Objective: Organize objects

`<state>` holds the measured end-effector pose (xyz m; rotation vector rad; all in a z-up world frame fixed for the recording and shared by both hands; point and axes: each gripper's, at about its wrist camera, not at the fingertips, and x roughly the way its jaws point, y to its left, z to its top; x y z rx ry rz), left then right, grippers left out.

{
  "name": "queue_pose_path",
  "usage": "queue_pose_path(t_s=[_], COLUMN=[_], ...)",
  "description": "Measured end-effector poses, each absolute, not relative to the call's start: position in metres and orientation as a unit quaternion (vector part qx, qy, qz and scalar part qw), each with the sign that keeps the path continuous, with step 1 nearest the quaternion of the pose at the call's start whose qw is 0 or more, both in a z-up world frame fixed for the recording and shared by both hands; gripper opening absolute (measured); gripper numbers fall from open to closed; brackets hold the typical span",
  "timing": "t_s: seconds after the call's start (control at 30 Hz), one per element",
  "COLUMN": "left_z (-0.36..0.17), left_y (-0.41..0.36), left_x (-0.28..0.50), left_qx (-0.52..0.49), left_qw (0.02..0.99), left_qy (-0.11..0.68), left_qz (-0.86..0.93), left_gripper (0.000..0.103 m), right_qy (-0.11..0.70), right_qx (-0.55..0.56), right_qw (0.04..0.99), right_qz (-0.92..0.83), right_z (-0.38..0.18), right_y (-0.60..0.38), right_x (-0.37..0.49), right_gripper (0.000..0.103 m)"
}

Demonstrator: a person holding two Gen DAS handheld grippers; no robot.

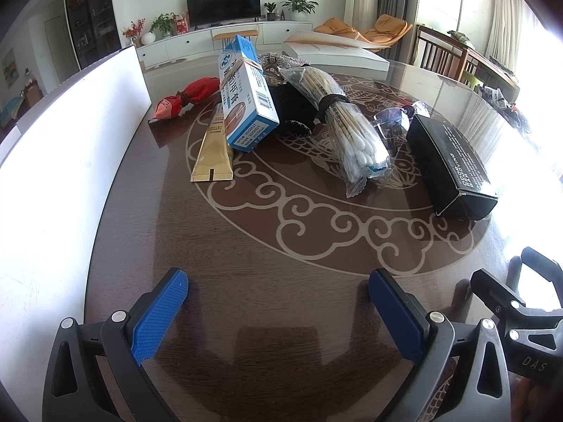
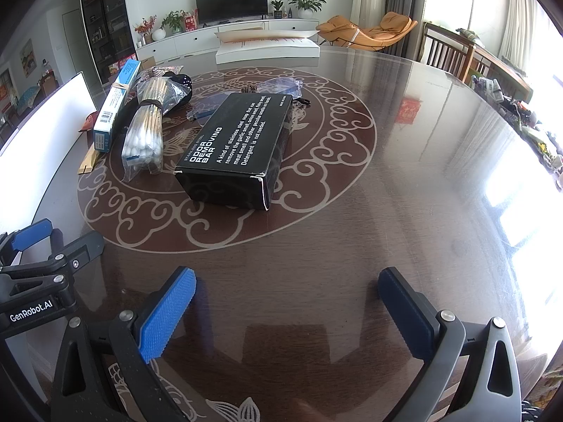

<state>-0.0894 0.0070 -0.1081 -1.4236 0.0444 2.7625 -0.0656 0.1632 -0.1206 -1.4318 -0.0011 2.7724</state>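
Note:
Loose items lie on a dark patterned table (image 1: 246, 246). A blue-and-white box (image 1: 248, 98) leans on a gold tube (image 1: 213, 151). A bag of cotton swabs (image 1: 348, 126), a red pouch (image 1: 186, 96), glasses (image 1: 394, 119) and a black box (image 1: 450, 161) lie around them. In the right wrist view the black box (image 2: 235, 144), swabs (image 2: 144, 137) and blue box (image 2: 114, 105) show. My left gripper (image 1: 278, 302) is open and empty, short of the items. My right gripper (image 2: 286, 302) is open and empty, in front of the black box.
A white bin wall (image 1: 70, 147) stands at the table's left side. A thick open book (image 1: 334, 52) lies at the far edge. A dark pouch (image 1: 292, 102) sits behind the blue box. Wooden chairs (image 1: 457, 56) stand at the right.

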Motion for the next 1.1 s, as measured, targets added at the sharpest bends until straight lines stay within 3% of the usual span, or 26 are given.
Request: queue_pose_path(t_s=[1.1], left_z=[-0.1052], left_y=[0.0016], left_x=[-0.0821], left_qx=[-0.477], left_qw=[0.031], left_qy=[0.019], left_qz=[0.878], left_gripper=[0.103], right_qy=[-0.001], right_qx=[-0.459], right_qw=[0.011], right_qz=[0.889], right_z=[-0.1209], right_y=[0.163], right_x=[-0.0654], right_gripper=[0.103])
